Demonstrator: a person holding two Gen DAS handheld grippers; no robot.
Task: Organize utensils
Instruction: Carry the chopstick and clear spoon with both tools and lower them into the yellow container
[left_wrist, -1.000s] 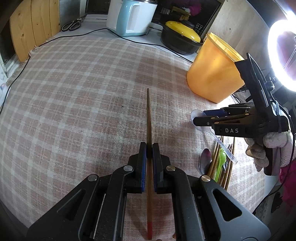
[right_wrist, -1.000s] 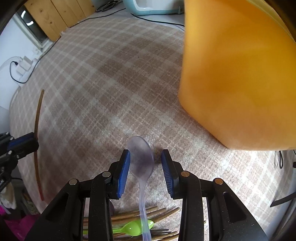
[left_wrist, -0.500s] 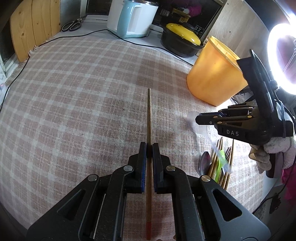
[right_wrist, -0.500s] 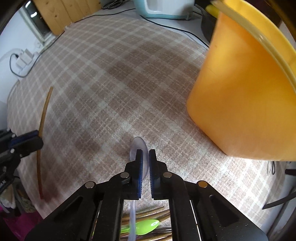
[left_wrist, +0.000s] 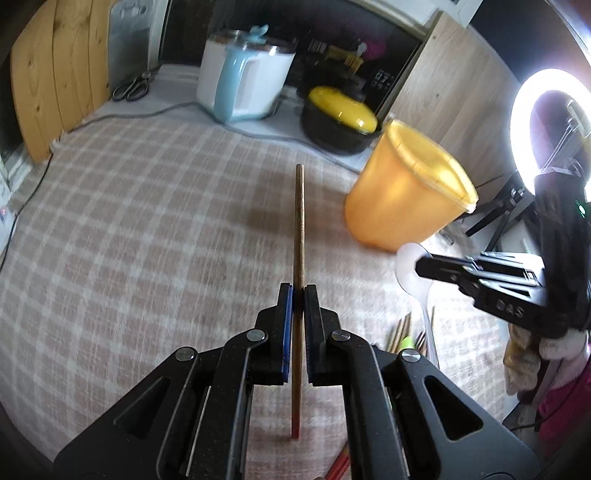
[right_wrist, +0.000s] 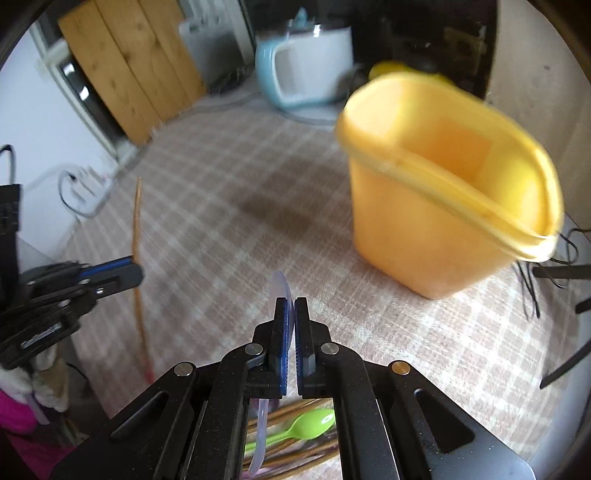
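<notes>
Between the left gripper's (left_wrist: 298, 291) pads sits a wooden chopstick (left_wrist: 299, 229), clamped near its middle; jaws pinched tight on it. Stick runs straight fwd past the fingertips & back under the gripper body, red tip toward the camera. It hangs clear above the plaid tablecloth (left_wrist: 147, 236).

Right gripper (right_wrist: 290, 306) is likewise pressed shut, on a clear plastic spoon (right_wrist: 279, 291): bowl pokes out just ahead of the pads, handle trails back under the gripper. Jaws have just been closing, w/ the spoon between them. In the left view the same spoon bowl shows at the right gripper's tip, off to the right of the chopstick.

Ahead & right of the right gripper stands an orange tub (right_wrist: 443, 206), upright, mouth open, nothing visible inside. From the left gripper it's fwd-right, beyond the spoon.

Below/behind the right gripper, on the cloth: a heap of more chopsticks (right_wrist: 295, 448) w/ a green spoon (right_wrist: 306, 428) lying on top.

Far side, past the cloth: a white/blue kettle (left_wrist: 243, 85) & a black pot w/ yellow lid (left_wrist: 340, 118). Frames are blurred.
</notes>
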